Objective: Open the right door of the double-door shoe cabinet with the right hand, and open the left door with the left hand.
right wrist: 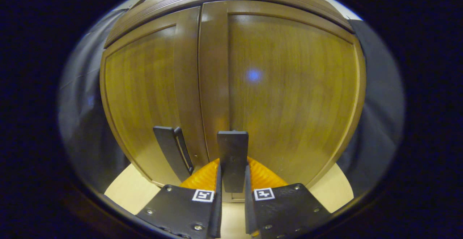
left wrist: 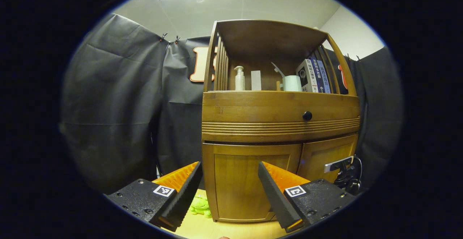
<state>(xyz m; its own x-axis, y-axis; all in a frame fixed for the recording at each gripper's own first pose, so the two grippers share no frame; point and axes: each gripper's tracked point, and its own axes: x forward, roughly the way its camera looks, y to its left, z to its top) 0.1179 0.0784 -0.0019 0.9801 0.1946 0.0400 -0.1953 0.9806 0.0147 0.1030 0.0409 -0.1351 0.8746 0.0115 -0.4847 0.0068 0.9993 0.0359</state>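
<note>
Right gripper view: right-door handle (right wrist: 232, 159) between fingers (right wrist: 217, 192)

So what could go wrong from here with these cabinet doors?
The right gripper is shut on the right door handle; pulling off-axis could let it slip. The left gripper hangs open, back from the cabinet, and could get in the way of the swinging door. The green toy lies by the cabinet's base.
</note>
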